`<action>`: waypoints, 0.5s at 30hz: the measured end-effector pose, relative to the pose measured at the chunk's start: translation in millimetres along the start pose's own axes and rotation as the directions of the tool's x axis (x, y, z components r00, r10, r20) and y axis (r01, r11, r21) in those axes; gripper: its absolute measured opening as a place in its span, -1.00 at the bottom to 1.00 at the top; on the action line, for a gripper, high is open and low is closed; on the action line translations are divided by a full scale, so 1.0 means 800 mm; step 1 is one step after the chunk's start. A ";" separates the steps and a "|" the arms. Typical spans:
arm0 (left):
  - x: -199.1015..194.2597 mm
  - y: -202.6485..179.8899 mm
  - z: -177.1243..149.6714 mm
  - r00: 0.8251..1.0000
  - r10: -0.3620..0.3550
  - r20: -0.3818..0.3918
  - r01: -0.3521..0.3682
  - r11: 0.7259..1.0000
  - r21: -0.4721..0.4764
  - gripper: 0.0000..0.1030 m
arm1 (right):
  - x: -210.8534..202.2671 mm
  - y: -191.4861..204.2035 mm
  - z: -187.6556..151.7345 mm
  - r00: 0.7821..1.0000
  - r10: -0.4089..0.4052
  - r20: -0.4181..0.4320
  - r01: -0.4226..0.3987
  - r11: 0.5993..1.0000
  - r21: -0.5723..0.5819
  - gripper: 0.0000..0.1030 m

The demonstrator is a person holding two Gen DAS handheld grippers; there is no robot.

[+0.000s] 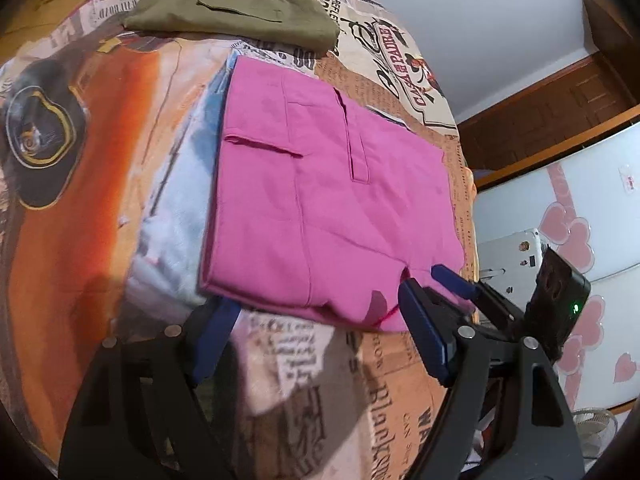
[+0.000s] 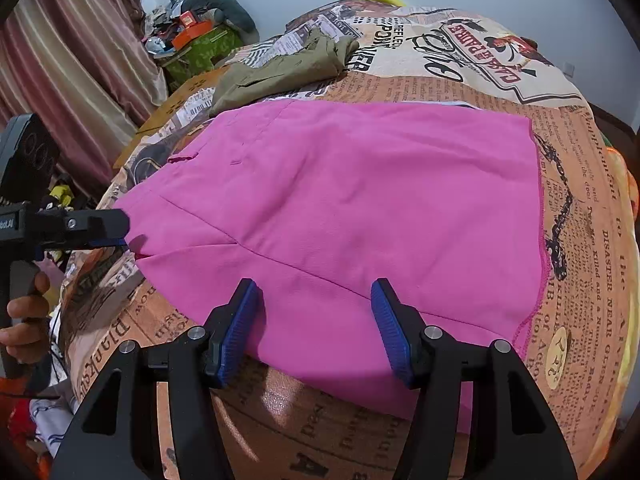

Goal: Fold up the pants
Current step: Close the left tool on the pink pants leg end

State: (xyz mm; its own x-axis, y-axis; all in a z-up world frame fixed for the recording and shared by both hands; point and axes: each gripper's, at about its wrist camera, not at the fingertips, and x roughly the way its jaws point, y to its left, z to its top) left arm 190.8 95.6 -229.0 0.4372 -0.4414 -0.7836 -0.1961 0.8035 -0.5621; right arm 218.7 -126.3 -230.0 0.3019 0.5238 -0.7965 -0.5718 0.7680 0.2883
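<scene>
Pink pants [image 1: 332,200] [image 2: 340,208] lie folded flat on a printed blanket [image 1: 80,168] [image 2: 580,208]. My left gripper [image 1: 316,316] is open and wide at their near edge, its right finger over the cloth, and nothing is pinched. In the right wrist view the left gripper [image 2: 124,230] comes in from the left at a pants corner, with a hand [image 2: 24,312] holding it. My right gripper [image 2: 316,312] is open above the near pink edge; the cloth lies slack between its blue pads [image 2: 240,320]. The left wrist view shows the right gripper [image 1: 456,284] at the pants' near right corner.
Olive green pants [image 1: 232,12] [image 2: 280,72] lie folded at the blanket's far end. A striped curtain [image 2: 72,60] and a clutter pile [image 2: 192,32] stand beyond on the left. A white cabinet with pink hearts [image 1: 580,220] and a wooden door [image 1: 560,112] flank the right side.
</scene>
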 end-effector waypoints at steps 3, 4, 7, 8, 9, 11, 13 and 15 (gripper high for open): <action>0.004 0.001 0.006 1.000 -0.014 0.016 0.014 0.999 -0.032 0.53 | 0.000 0.000 0.000 1.000 0.000 -0.001 0.000 1.000 0.000 0.07; 0.005 0.001 0.008 1.000 -0.015 0.028 0.016 0.999 -0.041 0.52 | 0.000 0.001 0.000 1.000 0.000 -0.001 0.000 1.000 0.001 0.07; 0.007 0.000 0.010 0.997 0.054 0.054 -0.052 0.998 -0.045 -0.04 | 0.000 0.001 0.000 1.000 0.000 -0.001 0.000 1.000 0.000 0.07; 0.008 -0.002 0.010 0.994 0.094 0.063 -0.092 0.995 -0.041 -0.26 | 0.000 0.001 0.000 1.000 0.000 -0.001 0.000 1.000 0.001 0.07; 0.010 -0.003 0.011 0.992 0.106 0.063 -0.104 0.994 -0.031 -0.31 | 0.000 0.001 0.000 1.000 0.000 0.000 0.000 1.000 0.001 0.07; 0.011 -0.009 0.010 0.986 0.148 0.078 -0.149 0.989 0.005 -0.43 | 0.000 0.002 -0.001 1.000 -0.001 0.000 0.001 1.000 0.000 0.07; 0.014 -0.020 0.007 0.974 0.205 0.099 -0.212 0.976 0.057 -0.47 | 0.000 0.001 -0.001 1.000 0.000 0.001 0.000 1.000 0.001 0.07; 0.014 -0.029 0.004 0.962 0.241 0.124 -0.253 0.964 0.087 -0.53 | -0.001 0.002 -0.002 1.000 0.002 0.002 -0.002 1.000 0.002 0.07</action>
State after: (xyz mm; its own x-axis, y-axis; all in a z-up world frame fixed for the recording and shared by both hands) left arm 203.0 73.5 -223.7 0.4826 -0.1812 -0.8569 -0.2233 0.9206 -0.3204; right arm 216.7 -126.1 -229.5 0.3025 0.5259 -0.7949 -0.5708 0.7679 0.2908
